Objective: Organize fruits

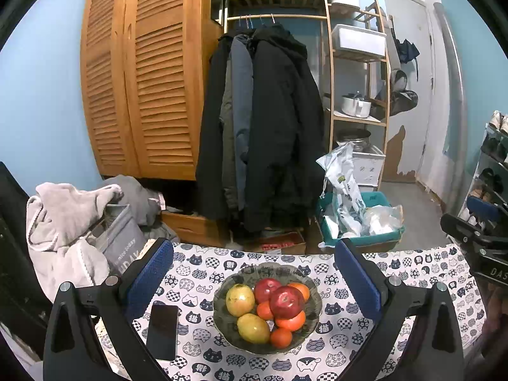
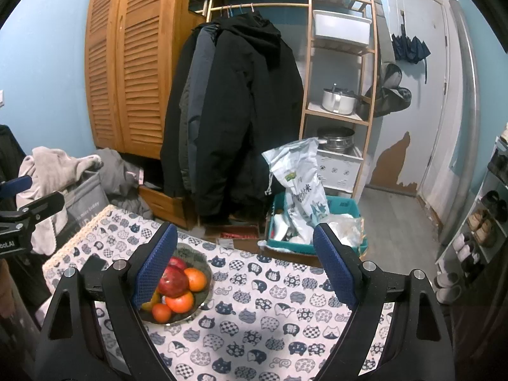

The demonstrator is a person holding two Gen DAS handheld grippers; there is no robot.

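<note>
Both claws hover spread and empty above a table [image 1: 412, 263] draped in a cat-print cloth. From the left wrist view, the left gripper [image 1: 254, 281] frames the fruit bowl [image 1: 312, 312] squarely between its blue-padded fingers [image 1: 149, 281], the bowl sitting on the cloth clear of either pad. Only this view shows the whole load: two yellow-green fruits [image 1: 240, 299] on the bowl's left, two red apples [image 1: 286, 301] at centre, and several oranges [image 1: 290, 321] toward the right and near rim. A dark phone [image 1: 162, 331] lies flat just left of the bowl, and the right gripper's black body pokes in at the far right edge.

From the right wrist view, the right gripper [image 2: 246, 268] hangs over bare cloth, well to the right of the bowl [image 2: 203, 268], which its left finger [image 2: 154, 266] partly hides; only a red apple [image 2: 173, 282] and oranges [image 2: 179, 303] are clear there, and the phone shows as a dark corner. This view alone shows the left gripper's body at the far left edge. Behind the table, both views take in dark coats [image 2: 235, 111] on a rail beside a louvred wardrobe [image 2: 133, 63].
</note>
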